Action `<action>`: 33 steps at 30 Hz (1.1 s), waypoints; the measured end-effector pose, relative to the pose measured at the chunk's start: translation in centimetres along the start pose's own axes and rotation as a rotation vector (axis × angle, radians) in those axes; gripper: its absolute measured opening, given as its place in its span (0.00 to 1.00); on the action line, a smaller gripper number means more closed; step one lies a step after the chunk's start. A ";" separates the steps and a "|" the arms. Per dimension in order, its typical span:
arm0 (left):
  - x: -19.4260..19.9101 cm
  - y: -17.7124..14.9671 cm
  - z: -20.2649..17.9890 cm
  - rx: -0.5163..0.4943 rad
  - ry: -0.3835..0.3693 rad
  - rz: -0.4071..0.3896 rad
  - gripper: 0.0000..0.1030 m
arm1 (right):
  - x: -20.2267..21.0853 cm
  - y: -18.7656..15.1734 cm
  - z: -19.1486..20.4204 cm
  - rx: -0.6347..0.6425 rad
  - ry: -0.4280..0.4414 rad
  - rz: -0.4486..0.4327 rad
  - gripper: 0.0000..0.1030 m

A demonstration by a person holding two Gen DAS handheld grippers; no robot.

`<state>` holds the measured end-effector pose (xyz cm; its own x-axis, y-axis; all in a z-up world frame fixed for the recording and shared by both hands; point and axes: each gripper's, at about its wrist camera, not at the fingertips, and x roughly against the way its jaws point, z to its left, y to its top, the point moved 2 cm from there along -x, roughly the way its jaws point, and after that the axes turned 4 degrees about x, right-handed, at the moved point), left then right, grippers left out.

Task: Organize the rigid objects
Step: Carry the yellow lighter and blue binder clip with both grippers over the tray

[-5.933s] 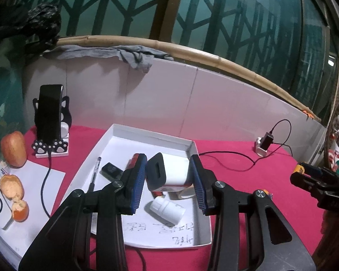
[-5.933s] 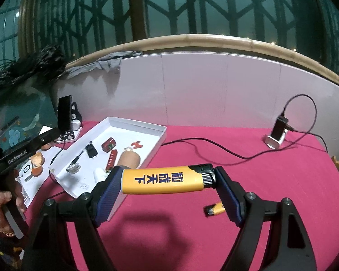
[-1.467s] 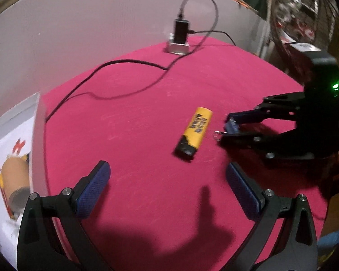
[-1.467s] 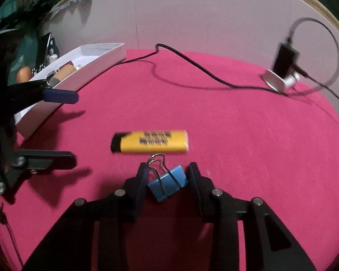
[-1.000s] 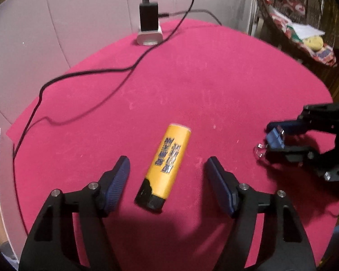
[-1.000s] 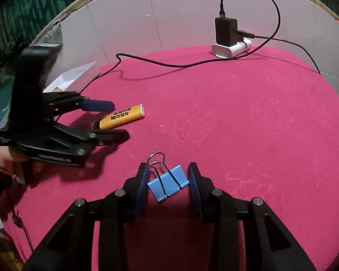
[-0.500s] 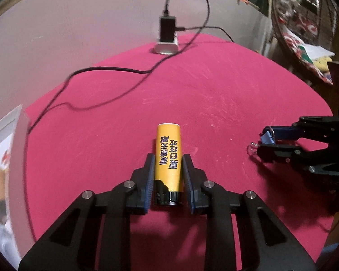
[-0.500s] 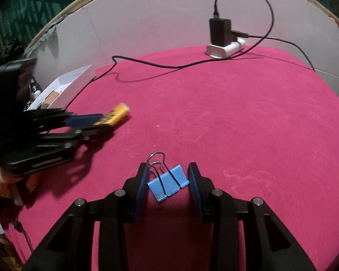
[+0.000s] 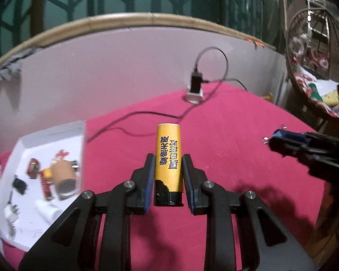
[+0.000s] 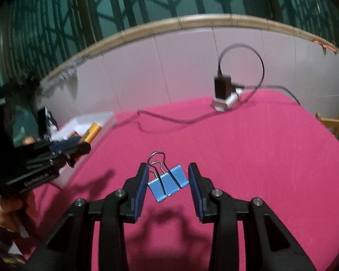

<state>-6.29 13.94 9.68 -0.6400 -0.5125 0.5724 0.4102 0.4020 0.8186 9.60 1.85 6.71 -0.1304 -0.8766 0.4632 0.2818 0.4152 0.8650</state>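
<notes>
Both tongs carry loads clear of the red worktop [image 9: 237, 124], presumably bound for the white tray [image 9: 45, 135]: left tongs [image 9: 168, 176] clamped on the yellow lighter [image 9: 168, 155], right tongs [image 10: 167, 180] pinching the blue binder clip [image 10: 167, 184].

I'm looking at a table covered in a magenta-red cloth [image 9: 226, 124], backed by a white tiled wall. On the cloth at my left sits a shallow white rectangular cardboard tray [image 9: 56, 127], its contents blurred. At the far edge, close against the wall, a small white charging base with a black plug standing in it [image 9: 194, 90] rests on the cloth, and a thin black cable [image 9: 133, 115] trails from it across the fabric toward the tray (where it ends I cannot tell). From the right wrist view, the same base [image 10: 223, 94] and cable [image 10: 180, 119] lie well apart from the tray [image 10: 90, 119].
</notes>
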 end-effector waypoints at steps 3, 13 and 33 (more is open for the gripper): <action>1.8 0.0 1.2 0.012 0.036 -0.031 0.23 | 1.2 0.8 1.3 0.011 0.014 -0.040 0.34; 8.0 -0.5 5.9 0.087 0.124 -0.119 0.23 | 2.8 2.3 5.2 0.074 0.049 -0.098 0.34; 12.0 -1.1 13.2 0.240 0.224 -0.195 0.23 | 1.7 5.0 10.7 0.186 0.086 -0.106 0.34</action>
<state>-22.98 17.40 14.99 -0.5225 -0.7394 0.4245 0.1133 0.4332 0.8941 0.60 5.06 13.84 -0.0660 -0.9318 0.3569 0.0903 0.3506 0.9321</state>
